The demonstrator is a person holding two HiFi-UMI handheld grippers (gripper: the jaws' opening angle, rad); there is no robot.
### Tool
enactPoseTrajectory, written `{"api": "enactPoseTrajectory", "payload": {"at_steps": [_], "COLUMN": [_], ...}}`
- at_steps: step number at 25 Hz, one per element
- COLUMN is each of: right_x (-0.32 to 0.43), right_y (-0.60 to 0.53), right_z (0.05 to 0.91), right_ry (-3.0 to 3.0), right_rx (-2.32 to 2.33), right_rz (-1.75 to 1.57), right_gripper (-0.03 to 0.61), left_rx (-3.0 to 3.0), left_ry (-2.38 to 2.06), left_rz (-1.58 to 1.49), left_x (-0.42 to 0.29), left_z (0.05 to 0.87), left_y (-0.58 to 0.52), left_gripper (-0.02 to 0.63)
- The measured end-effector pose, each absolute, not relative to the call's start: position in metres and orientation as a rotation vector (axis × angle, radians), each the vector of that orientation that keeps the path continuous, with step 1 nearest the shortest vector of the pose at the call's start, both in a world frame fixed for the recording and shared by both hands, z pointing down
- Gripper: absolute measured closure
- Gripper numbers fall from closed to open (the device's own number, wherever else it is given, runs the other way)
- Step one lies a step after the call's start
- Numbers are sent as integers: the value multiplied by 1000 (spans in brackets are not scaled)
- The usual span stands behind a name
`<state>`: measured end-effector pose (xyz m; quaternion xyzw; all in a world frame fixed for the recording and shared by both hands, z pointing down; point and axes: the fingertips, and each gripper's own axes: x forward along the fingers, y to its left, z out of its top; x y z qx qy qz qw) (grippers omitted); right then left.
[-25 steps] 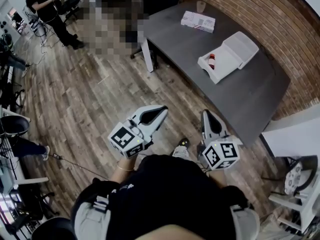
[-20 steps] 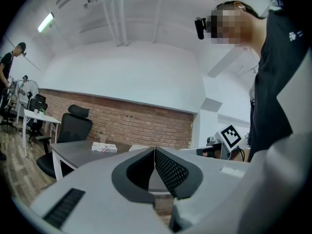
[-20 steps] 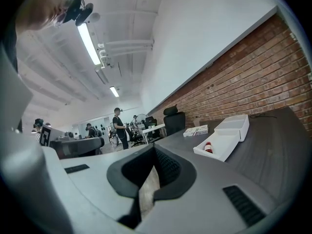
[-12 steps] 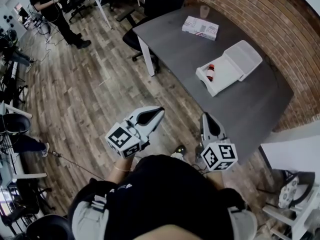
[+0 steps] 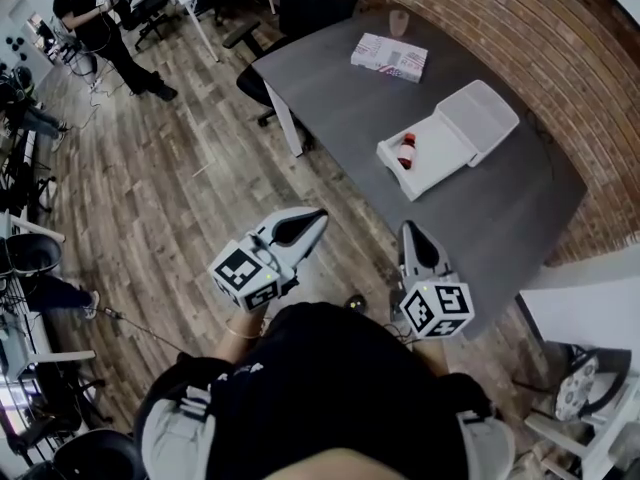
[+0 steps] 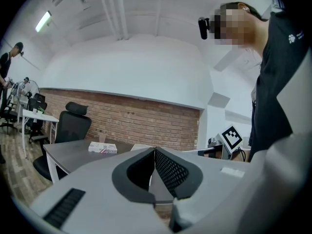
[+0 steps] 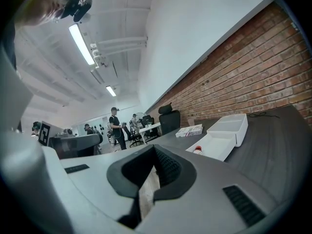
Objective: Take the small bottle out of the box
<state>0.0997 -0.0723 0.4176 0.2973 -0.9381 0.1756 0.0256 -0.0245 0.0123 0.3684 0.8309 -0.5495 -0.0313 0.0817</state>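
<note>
Jaws together on left gripper and right gripper, small bottle in box, carton beyond

An open white box sits mid-table, its lid toward the brick wall. The bottle sits at the tray's left end. A carton lies near the far edge, with a cup at the far corner. The left gripper and right gripper hang by the table's near edge, jaws together.
</note>
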Motion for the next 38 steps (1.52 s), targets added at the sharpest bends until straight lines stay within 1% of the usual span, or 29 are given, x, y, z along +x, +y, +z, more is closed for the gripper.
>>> {"api": "enactPoseTrajectory", "payload": {"at_steps": [9,15,20,25,34,38], "right_x": [129,137,136,132,109,97], "right_y": [-105,-120,-141,-168,-222,-248], "right_z": [424,432,439,440,431,435], "right_ry": [-2893,-2880,-2854,-2813,-2738,-2677], "right_rx": [975,999,1041,1139,1281,1340], "right_rz": [560,554,553,548,513,530], "right_gripper": [578,577,561,560,546,520], "left_rx": [2518,2541,2565,2616,2717,2740], "left_ry": [-1570,-1529,-1480,-1397,-1209,-1146], "left_rz": [-71,-66,-61,-42,-31,-35], "left_x": [8,16,9,2,-14,-26], "left_z": [375,379,387,389,384,384], "left_y": [-30,-55,-83,-120,-202,-237], "left_gripper": [611,611,611,611,611,611]}}
